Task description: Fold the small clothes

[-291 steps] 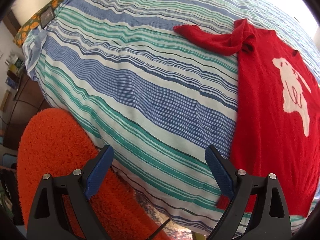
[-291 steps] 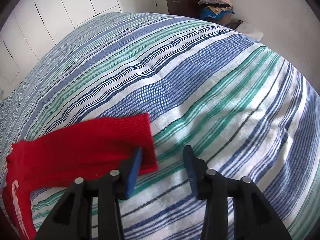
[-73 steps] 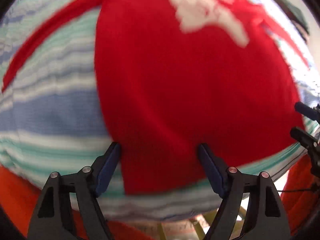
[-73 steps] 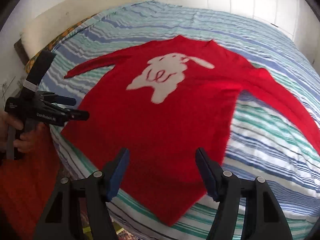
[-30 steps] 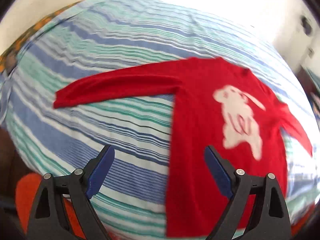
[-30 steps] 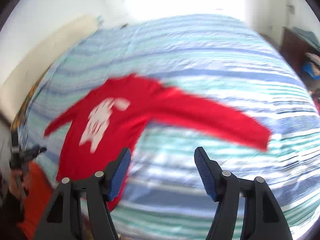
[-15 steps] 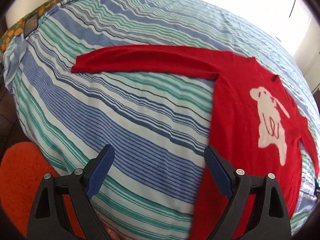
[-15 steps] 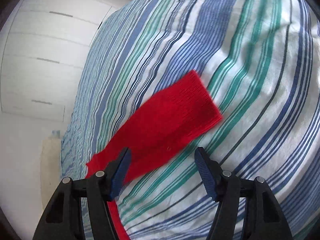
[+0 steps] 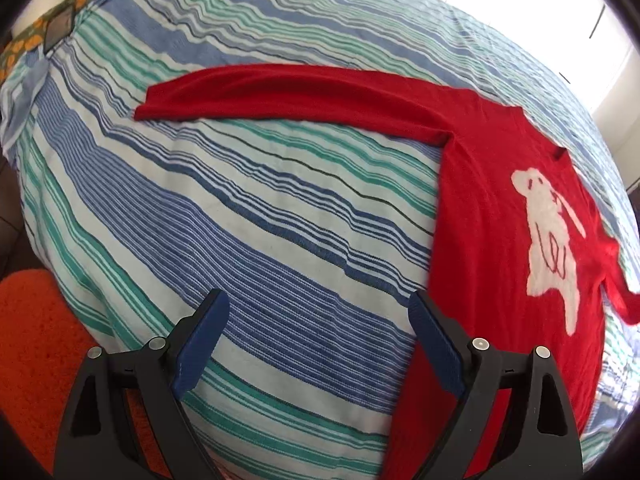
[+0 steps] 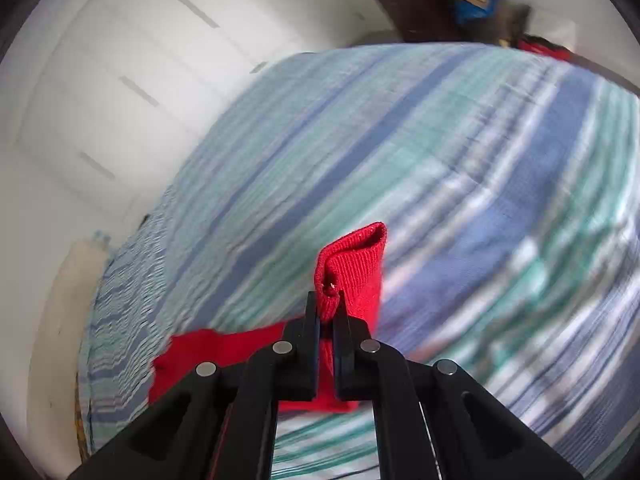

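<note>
A red sweater (image 9: pixel 488 216) with a white rabbit motif lies flat on the striped bed (image 9: pixel 256 216). Its one sleeve (image 9: pixel 288 96) stretches out to the left. My left gripper (image 9: pixel 316 340) is open and empty, hovering over the bed's near edge, left of the sweater's hem. My right gripper (image 10: pixel 327 312) is shut on the cuff of the other sleeve (image 10: pixel 356 264) and holds it lifted above the bed. The rest of that sleeve (image 10: pixel 216 352) trails down behind the gripper.
An orange fuzzy rug (image 9: pixel 36 344) lies on the floor at the bed's near left corner. A patterned pillow (image 9: pixel 48 28) sits at the bed's far left. White wardrobe doors (image 10: pixel 132 92) and a dresser piled with clothes (image 10: pixel 460 0) stand beyond the bed.
My right gripper has closed on the sleeve cuff and raised it off the bed. My left gripper has stayed open and shifted slightly closer over the bedspread.
</note>
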`<action>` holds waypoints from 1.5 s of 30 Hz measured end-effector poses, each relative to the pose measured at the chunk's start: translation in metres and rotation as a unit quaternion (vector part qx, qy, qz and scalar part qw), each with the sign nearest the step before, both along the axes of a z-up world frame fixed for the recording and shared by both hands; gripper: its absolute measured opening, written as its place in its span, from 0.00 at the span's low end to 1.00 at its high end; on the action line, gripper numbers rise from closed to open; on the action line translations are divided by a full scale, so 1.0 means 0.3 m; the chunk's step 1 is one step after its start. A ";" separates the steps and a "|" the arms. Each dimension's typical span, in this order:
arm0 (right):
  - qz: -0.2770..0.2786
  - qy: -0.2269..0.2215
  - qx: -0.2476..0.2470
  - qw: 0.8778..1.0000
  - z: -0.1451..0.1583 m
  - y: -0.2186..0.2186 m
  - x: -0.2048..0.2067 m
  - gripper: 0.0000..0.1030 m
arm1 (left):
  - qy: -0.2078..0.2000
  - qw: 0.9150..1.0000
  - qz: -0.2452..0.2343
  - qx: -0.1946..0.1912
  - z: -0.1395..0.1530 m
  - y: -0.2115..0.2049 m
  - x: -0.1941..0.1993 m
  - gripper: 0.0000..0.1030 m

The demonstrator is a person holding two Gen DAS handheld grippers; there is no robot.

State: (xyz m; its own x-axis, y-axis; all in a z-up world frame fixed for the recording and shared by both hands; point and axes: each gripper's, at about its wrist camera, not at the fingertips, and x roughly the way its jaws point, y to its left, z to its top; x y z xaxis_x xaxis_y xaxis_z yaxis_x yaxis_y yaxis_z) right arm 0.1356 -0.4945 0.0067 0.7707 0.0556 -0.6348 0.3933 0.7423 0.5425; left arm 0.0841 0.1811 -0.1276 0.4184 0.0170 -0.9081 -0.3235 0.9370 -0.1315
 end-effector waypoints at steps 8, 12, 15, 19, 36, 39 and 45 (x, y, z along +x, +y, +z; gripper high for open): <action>0.327 -0.090 0.026 0.940 0.259 0.872 0.346 0.16 | 0.010 1.000 0.007 -0.014 -0.016 0.028 -0.008 0.89; 0.358 -0.043 0.023 0.933 0.147 1.076 0.402 0.62 | 0.008 1.000 0.008 -0.022 -0.013 0.035 -0.014 0.89; 0.339 -0.023 0.035 0.940 0.055 0.990 0.378 0.62 | 0.008 1.000 0.007 -0.025 -0.014 0.034 -0.012 0.89; 0.309 0.052 -0.030 0.949 -0.073 0.823 0.351 0.62 | 0.014 0.999 0.007 -0.028 -0.026 0.029 0.002 0.89; 0.538 0.227 -0.222 0.781 -0.529 0.967 -0.370 0.37 | 0.013 1.000 -0.006 0.003 -0.022 0.009 -0.013 0.89; 0.514 0.266 -0.223 0.785 -0.493 0.906 -0.378 0.35 | 0.014 1.000 -0.001 -0.007 -0.025 0.018 -0.011 0.89; 0.484 0.168 -0.218 0.831 -0.308 0.940 -0.384 0.35 | 0.013 1.000 -0.007 -0.001 -0.019 0.009 -0.020 0.89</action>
